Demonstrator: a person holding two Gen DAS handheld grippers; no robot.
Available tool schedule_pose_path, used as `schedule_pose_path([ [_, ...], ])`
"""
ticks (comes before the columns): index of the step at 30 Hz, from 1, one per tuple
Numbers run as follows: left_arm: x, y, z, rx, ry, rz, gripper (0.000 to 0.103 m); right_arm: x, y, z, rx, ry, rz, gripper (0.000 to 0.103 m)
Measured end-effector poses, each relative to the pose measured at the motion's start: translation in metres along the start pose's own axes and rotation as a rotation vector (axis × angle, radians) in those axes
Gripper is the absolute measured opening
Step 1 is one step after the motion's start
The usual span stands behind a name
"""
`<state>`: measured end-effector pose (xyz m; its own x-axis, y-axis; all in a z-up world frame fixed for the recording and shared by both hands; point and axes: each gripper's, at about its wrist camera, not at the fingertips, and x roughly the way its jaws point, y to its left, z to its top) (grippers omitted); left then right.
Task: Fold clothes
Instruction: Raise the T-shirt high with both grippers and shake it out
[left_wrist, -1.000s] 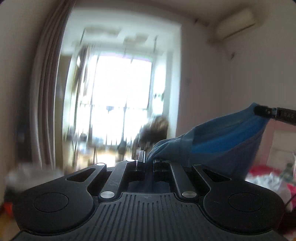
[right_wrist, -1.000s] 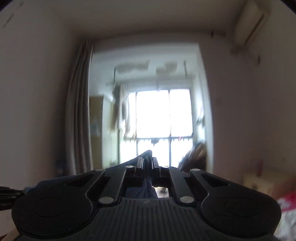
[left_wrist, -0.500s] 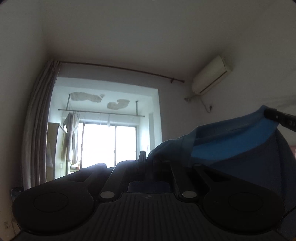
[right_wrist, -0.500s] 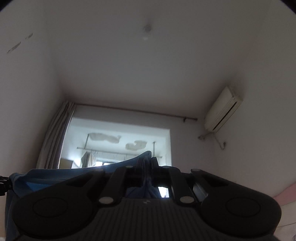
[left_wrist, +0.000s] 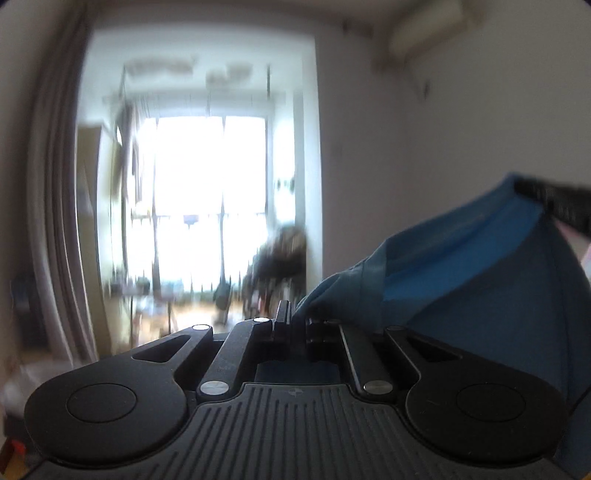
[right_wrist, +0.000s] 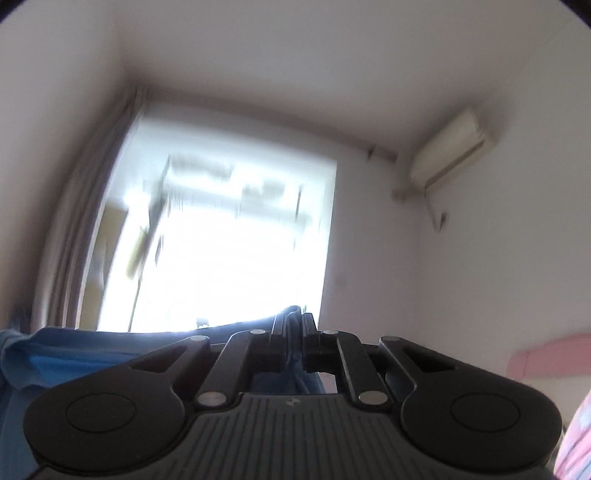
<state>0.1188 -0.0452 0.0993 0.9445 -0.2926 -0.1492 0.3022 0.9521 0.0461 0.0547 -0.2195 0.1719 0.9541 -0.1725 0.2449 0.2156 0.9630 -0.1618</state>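
Note:
A blue garment (left_wrist: 461, 266) is stretched in the air between my two grippers. My left gripper (left_wrist: 297, 321) is shut on one end of it, and the cloth runs up and right to the other gripper's fingertips (left_wrist: 554, 199) at the right edge. In the right wrist view my right gripper (right_wrist: 295, 325) is shut on a bunched edge of the blue garment (right_wrist: 92, 350), which spreads away to the left and hangs below the jaws. Both views are blurred.
A bright window (left_wrist: 207, 206) with a curtain (left_wrist: 55, 221) on its left fills the far wall. An air conditioner (right_wrist: 448, 147) hangs high on the right wall. Something pink (right_wrist: 546, 354) shows at the lower right; dark blurred clutter (left_wrist: 280, 258) stands beside the window.
Both cameras have tipped down from the ceiling toward the window, the left one further. The blue garment stays held taut between the two shut grippers.

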Motion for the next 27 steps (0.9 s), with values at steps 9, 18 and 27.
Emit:
schedule_pose_path([
  [9, 0.144, 0.014, -0.065, 0.063, 0.141, 0.105, 0.007, 0.104, 0.060, -0.140, -0.047, 0.217, 0.018, 0.009],
  [18, 0.228, 0.038, -0.057, 0.101, 0.202, 0.188, 0.008, 0.156, 0.070, -0.188, -0.039, 0.336, 0.046, 0.009],
  [27, 0.264, 0.073, -0.172, -0.148, 0.615, 0.165, 0.054, 0.235, 0.097, -0.343, 0.209, 0.924, 0.216, 0.053],
])
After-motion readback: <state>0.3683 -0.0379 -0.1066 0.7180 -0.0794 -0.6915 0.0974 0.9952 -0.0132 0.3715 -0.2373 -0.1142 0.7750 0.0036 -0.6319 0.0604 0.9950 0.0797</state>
